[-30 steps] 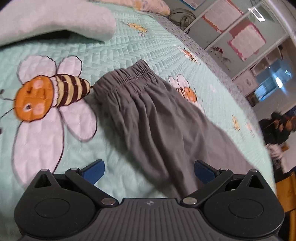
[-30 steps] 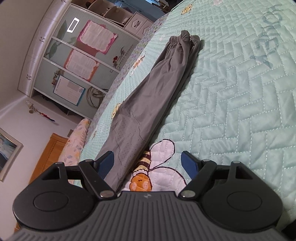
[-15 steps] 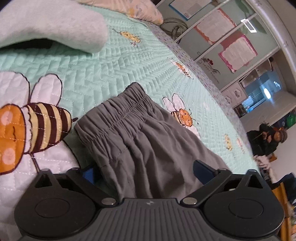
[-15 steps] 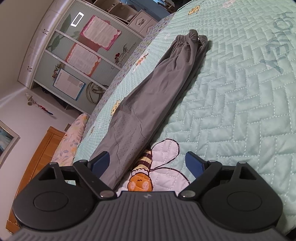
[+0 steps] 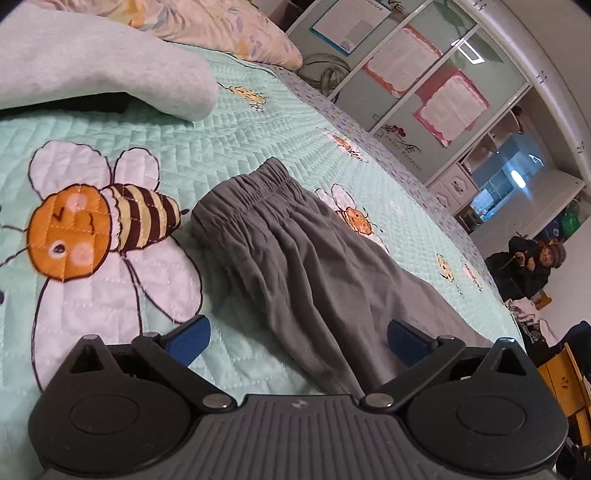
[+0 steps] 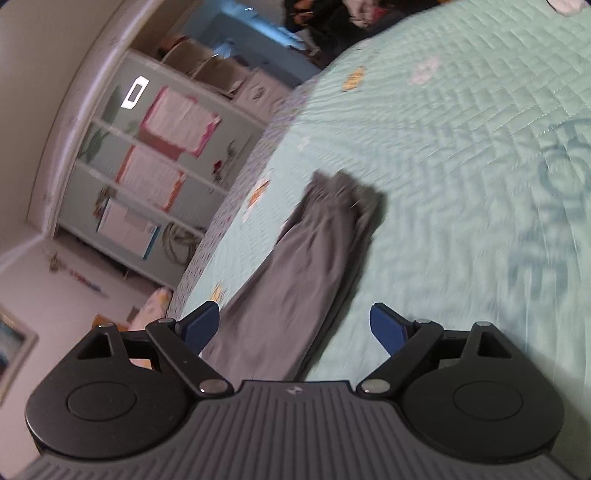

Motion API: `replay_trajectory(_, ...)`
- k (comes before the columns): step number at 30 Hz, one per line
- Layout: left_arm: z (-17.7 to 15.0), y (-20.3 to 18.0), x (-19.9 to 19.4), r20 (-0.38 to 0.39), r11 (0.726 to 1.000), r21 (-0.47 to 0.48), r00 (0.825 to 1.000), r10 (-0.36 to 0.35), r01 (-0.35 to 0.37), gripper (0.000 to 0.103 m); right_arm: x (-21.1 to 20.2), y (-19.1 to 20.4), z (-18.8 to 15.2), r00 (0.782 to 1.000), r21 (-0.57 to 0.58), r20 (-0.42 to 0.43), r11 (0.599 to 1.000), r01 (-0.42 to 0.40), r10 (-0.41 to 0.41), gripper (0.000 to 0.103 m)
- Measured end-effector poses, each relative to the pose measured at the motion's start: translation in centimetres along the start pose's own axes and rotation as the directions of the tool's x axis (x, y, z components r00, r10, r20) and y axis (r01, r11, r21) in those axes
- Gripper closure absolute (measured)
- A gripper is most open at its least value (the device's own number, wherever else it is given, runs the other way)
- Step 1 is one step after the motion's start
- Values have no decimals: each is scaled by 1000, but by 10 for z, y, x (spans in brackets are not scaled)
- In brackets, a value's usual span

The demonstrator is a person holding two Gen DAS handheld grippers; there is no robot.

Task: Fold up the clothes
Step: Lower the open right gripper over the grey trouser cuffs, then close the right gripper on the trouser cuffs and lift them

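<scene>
Grey trousers (image 5: 317, 273) lie lengthwise between spread-open left gripper (image 5: 297, 338) and right gripper (image 6: 293, 326); waistband is nearer the left.

Left tool (image 5: 297, 341) & right tool (image 6: 293, 326): black ribbed bodies, blue fingertips (image 5: 188, 338), silver screws

You have one pair of grey trousers (image 5: 314, 266) on one quilted bedspread (image 5: 236, 140), two grippers, left (image 5: 297, 338) and right (image 6: 295, 326), one floral pillow (image 5: 207, 26) and one pale blanket (image 5: 92, 70).
</scene>
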State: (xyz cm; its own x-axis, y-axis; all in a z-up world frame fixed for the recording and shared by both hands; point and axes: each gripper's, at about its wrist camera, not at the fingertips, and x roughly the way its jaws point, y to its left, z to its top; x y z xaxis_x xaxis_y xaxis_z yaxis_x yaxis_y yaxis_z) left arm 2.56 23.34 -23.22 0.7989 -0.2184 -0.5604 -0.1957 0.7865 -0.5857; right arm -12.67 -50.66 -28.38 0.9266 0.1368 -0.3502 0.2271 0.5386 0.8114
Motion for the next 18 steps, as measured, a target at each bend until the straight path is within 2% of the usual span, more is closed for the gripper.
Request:
replay_trajectory(6, -11, -5, -7, 12, 999, 35, 999, 31, -32, 1, 37, -21, 38, 1000, 46, 17, 999, 25, -26, 13)
replay_trajectory(9, -15, -7, -8, 16, 997, 54, 999, 47, -48, 1, 55, -31, 57, 999, 67, 24, 997, 38, -39, 7)
replay_trajectory(15, -17, -12, -6, 17, 993, 91, 997, 78, -80, 1, 98, -14, 74, 995, -17, -37, 995, 97, -97, 3)
replay_trajectory(16, -18, -13, -6, 18, 992, 95, 997, 82, -83, 1, 101, -13, 74, 994, -29, -42, 995, 100, -102, 5)
replay_trajectory(18, -19, -14, -6, 19, 991, 103, 996, 87, -88, 1, 102, -13, 74, 989, -52, -62, 990, 130, -133, 26)
